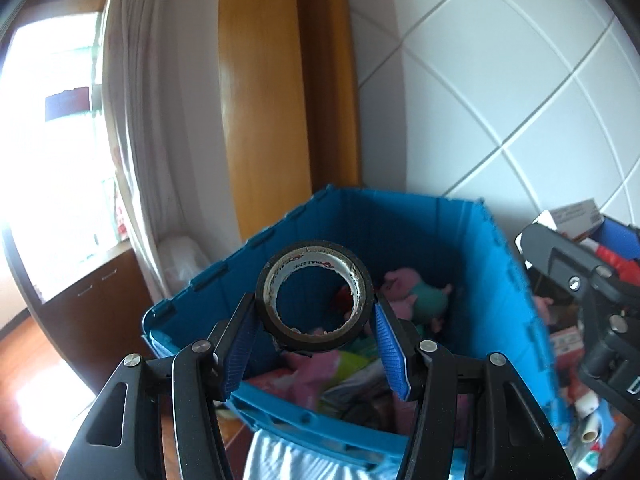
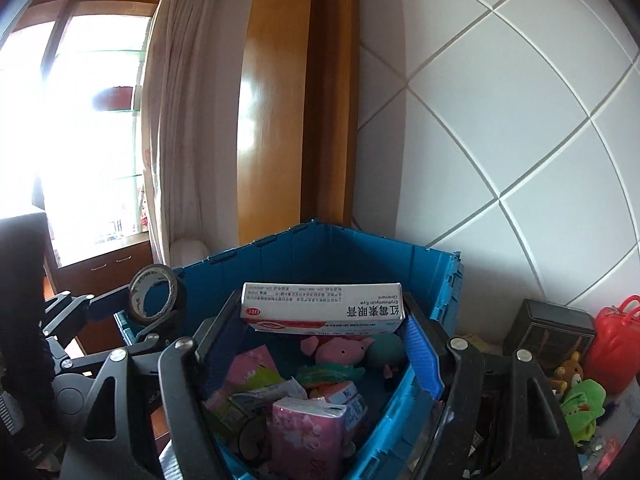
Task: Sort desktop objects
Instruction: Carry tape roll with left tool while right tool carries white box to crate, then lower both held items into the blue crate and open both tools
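Now both tongs grip: left gripper (image 1: 314, 312) clamps the tape roll (image 1: 315, 294), right gripper (image 2: 324, 312) the ointment box (image 2: 322, 307), both above the blue crate (image 2: 400, 252); best release well inside its walls

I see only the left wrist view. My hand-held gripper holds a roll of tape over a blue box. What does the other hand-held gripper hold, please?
Observer: The right hand-held gripper holds a white and red medicine carton, lying flat between its blue pads, above the same blue box.
Operator: What lies under that carton?
Observer: A pink plush pig lies in the box just below it, with a pink tissue pack nearer the camera.
Operator: Is anything beside the box on the right?
Observer: Yes, a dark tin, a red plastic bag and a green plush toy are outside the box there.
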`<state>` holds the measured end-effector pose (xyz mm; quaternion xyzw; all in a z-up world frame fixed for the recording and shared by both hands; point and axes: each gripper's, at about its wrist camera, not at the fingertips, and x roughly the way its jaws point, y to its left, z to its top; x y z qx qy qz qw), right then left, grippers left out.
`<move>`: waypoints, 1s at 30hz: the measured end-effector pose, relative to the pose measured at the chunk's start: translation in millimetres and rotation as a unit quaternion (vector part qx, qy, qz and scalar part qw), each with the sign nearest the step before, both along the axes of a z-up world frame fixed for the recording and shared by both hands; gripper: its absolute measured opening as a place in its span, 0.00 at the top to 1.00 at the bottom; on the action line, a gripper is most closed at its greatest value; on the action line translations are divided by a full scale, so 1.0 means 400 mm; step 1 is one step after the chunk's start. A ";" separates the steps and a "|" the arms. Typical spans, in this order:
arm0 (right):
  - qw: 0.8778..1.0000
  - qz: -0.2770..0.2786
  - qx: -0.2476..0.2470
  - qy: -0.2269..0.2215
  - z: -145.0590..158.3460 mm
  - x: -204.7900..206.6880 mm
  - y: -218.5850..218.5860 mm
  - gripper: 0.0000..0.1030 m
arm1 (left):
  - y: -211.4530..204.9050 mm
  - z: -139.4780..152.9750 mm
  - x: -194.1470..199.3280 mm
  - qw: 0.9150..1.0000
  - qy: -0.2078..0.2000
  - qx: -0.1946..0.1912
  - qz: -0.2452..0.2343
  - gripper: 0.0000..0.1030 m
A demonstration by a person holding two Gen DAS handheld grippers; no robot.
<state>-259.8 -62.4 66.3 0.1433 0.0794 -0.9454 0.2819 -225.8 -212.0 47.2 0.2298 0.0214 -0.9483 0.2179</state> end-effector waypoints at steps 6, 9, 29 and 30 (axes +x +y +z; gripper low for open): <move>0.999 -0.020 0.023 -0.023 -0.034 -0.065 -0.069 0.29 | -0.082 -0.041 -0.078 0.999 -0.041 0.026 -0.005 0.46; 0.998 -0.027 0.025 -0.041 -0.063 -0.091 -0.072 0.29 | -0.097 -0.073 -0.116 0.998 -0.056 0.031 -0.006 0.46; 0.986 -0.061 0.027 -0.154 -0.155 -0.195 -0.096 0.29 | -0.108 -0.153 -0.217 0.997 -0.068 0.011 -0.031 0.26; 0.986 -0.064 0.027 -0.154 -0.156 -0.196 -0.095 0.29 | -0.108 -0.153 -0.216 0.997 -0.066 0.012 -0.033 0.26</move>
